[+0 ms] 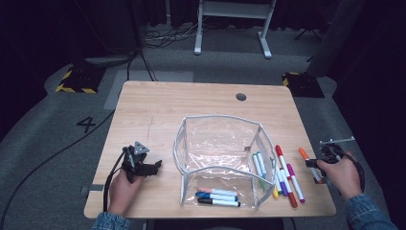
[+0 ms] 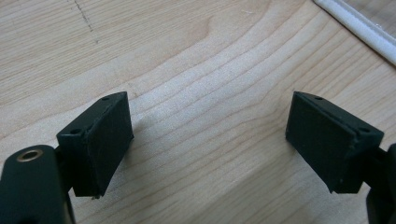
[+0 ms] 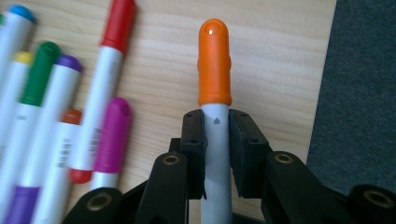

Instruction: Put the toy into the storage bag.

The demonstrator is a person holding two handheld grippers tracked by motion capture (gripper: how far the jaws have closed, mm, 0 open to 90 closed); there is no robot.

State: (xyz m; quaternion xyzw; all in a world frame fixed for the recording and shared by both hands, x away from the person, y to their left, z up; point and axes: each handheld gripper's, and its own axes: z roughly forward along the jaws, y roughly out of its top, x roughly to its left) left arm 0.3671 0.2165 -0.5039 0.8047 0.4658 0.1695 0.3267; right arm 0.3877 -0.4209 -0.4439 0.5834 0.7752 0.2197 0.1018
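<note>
1. The left hand [image 1: 123,189] rests on the wooden table [image 1: 158,110] near its front-left edge and holds the left gripper [image 1: 155,166], which points right toward the clear pouch [image 1: 218,160].
2. In the left gripper view the jaws stand wide apart over bare wood, with nothing between them.
3. The right hand [image 1: 341,173] sits at the table's right edge and holds the right gripper [image 3: 216,154] low, aimed at the loose markers [image 1: 286,178].
4. Its jaws are clamped on the white barrel of the orange-capped marker [image 3: 214,63], with the cap pointing away.
5. 3 markers lie inside the pouch at its front; 2 more lean at its right wall.
</note>
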